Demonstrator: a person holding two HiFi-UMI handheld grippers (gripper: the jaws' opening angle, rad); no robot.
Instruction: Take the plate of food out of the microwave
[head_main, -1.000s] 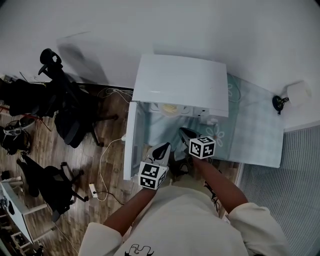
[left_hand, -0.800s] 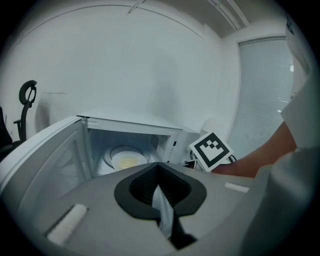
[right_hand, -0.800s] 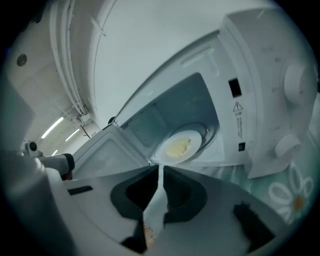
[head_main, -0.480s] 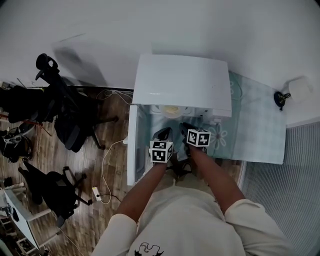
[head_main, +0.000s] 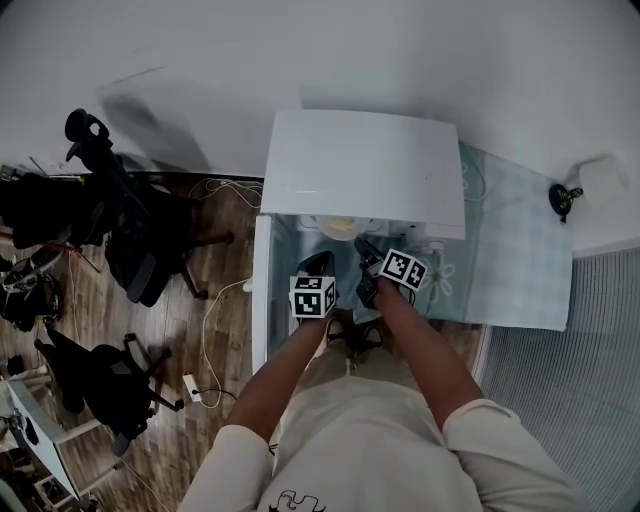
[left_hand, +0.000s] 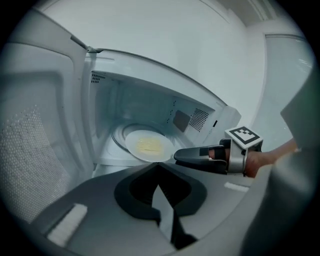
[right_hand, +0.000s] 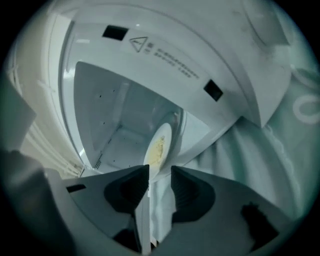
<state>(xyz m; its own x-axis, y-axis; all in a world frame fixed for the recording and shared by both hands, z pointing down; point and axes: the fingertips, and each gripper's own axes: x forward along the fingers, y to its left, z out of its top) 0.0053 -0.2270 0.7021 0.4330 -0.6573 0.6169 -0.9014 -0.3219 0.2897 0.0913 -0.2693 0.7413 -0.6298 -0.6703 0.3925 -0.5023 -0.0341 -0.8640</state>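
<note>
The white microwave (head_main: 365, 165) stands with its door (head_main: 260, 290) swung open to the left. Inside, on the turntable, lies a white plate (left_hand: 148, 146) with yellowish food, seen in the head view as the plate (head_main: 340, 224) just under the top's front edge. My right gripper (right_hand: 160, 172) reaches into the opening and its jaws are opening. The near rim of the plate (right_hand: 159, 147) sits at the mouth of the gap, not pressed by the pads. My left gripper (left_hand: 158, 166) hangs before the opening, shut and empty, with the right gripper (left_hand: 177, 155) to its right.
The microwave stands on a table with a pale blue cloth (head_main: 510, 260). A small white object (head_main: 600, 180) lies at its far right. Black office chairs (head_main: 140, 250) and a power strip (head_main: 190, 385) with cables occupy the wooden floor to the left.
Both grippers have moved up to the microwave's opening, the left one also drifting right. The right gripper's jaws have gone from shut to apart.
</note>
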